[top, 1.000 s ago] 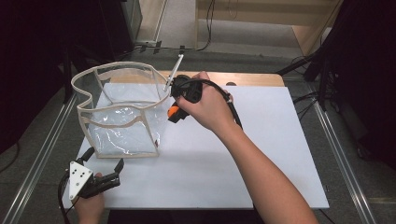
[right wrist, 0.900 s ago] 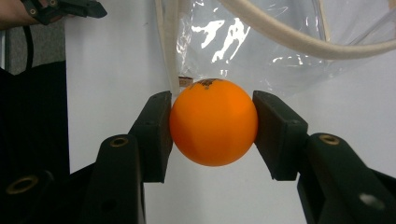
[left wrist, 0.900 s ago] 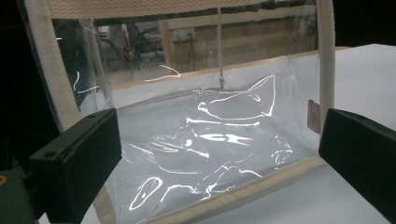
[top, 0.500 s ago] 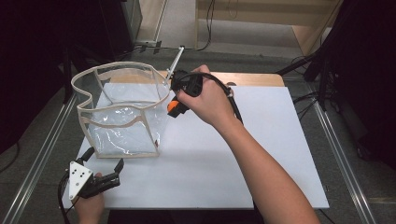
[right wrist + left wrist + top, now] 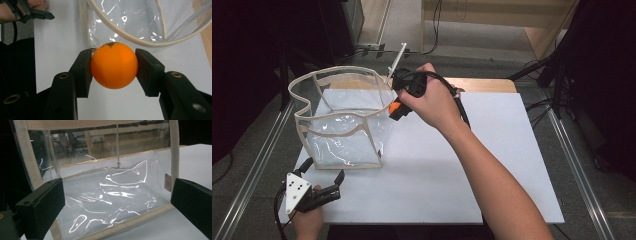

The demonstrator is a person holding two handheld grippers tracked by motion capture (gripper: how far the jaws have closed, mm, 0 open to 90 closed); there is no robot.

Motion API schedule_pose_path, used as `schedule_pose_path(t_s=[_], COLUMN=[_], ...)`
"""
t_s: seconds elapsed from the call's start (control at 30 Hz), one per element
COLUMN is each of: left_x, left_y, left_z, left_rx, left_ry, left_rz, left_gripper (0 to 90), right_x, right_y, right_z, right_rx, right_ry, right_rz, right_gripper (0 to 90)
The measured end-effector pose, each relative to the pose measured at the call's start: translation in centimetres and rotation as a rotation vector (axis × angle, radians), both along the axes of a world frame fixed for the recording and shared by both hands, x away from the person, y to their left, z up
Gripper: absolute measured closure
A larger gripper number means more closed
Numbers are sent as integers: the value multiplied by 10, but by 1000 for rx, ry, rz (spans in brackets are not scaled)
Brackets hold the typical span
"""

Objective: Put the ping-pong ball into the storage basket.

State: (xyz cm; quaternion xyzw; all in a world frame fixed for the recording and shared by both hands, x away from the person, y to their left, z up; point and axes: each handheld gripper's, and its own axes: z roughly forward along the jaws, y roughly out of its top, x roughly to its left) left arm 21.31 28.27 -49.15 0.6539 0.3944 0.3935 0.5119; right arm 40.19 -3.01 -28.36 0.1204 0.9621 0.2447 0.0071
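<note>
A smooth, round orange ball [image 5: 114, 65] is sitting clamped in the right tool [image 5: 113, 66], just above the rim of the clear plastic bag [image 5: 343, 132] standing open on the counter [image 5: 492, 165]. The left tool [image 5: 321, 186] is resting wide, holding nothing.

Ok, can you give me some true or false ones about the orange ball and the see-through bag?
1. The right gripper squeezes an orange ball between its jaws. True.
2. The orange ball lies at the bottom of the clear bag. False: it is outside the bag, held in the gripper by the bag's rim.
3. The left gripper has its jaws apart, holding nothing. True.
4. The clear bag has bright red trim. False: its trim is beige.
5. The bag stands on a white tabletop. True.
</note>
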Motion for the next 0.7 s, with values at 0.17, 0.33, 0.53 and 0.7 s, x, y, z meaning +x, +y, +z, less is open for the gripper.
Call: schedule_pose_path(t_s=[0.17, 0.33, 0.53, 0.7], left_x=[0, 0, 0, 0], left_y=[0, 0, 0, 0], left_z=[0, 0, 0, 0], left_rx=[-1, 2, 2, 0], left_ry=[0, 1, 1, 1], left_rz=[-1, -1, 0, -1], left_gripper=[0, 0, 0, 0], right_x=[1, 3, 4, 6], right_y=[2, 2, 3, 5], right_z=[4, 7, 12, 15], right_rx=[2, 2, 1, 2], right_ry=[-3, -7, -12, -15], right_rz=[1, 3, -3, -1], right_gripper=[482, 481, 482, 482])
